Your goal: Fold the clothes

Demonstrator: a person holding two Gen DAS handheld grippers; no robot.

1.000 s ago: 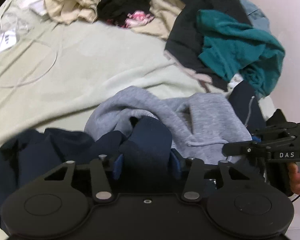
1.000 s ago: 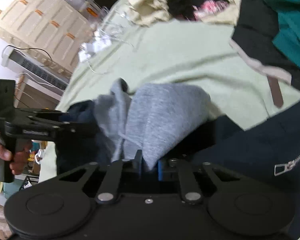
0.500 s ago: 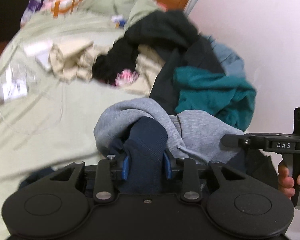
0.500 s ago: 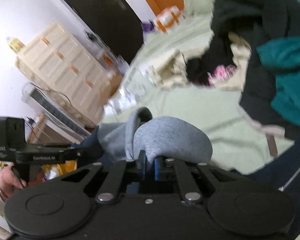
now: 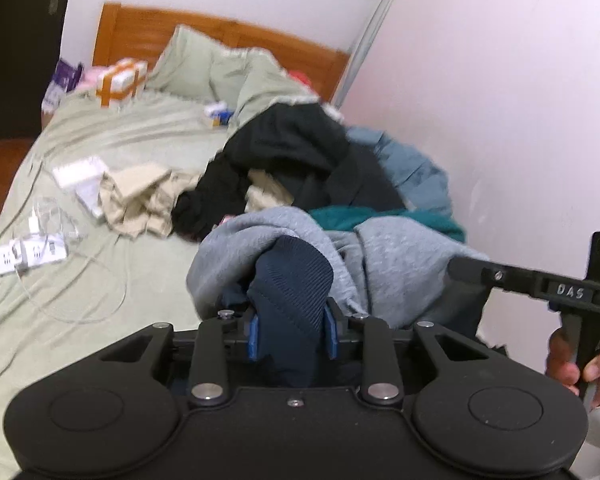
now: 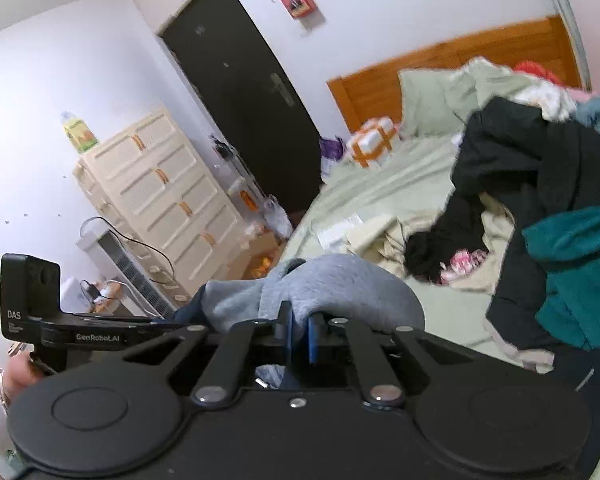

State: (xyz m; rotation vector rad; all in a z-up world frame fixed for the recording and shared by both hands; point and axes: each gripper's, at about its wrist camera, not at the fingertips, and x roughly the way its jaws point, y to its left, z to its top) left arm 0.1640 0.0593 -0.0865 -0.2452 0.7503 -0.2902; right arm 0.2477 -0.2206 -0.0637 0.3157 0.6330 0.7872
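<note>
I hold one garment, a grey and navy hoodie [image 5: 392, 256], up off the bed between both grippers. My left gripper [image 5: 291, 330] is shut on a navy ribbed part [image 5: 292, 280] of it. My right gripper [image 6: 299, 334] is shut on its grey fleece [image 6: 340, 284]. Each gripper shows in the other's view, the right one [image 5: 540, 286] at the right, the left one [image 6: 80, 334] at the left. The rest of the hoodie hangs below, hidden by the gripper bodies.
A pile of clothes lies on the green bed [image 5: 148, 128]: black [image 5: 292, 148], teal [image 6: 572, 256], beige [image 5: 140, 196] and blue-grey [image 5: 412, 168]. A power strip and cables [image 5: 24, 256] lie at the left. A pink wall [image 5: 500, 100] stands right; drawers [image 6: 160, 196] and a heater [image 6: 116, 256] stand beside the bed.
Both grippers have risen and tilted upward with the hoodie. The garment has lifted off the bed; the headboard, the wall and the door have come into view.
</note>
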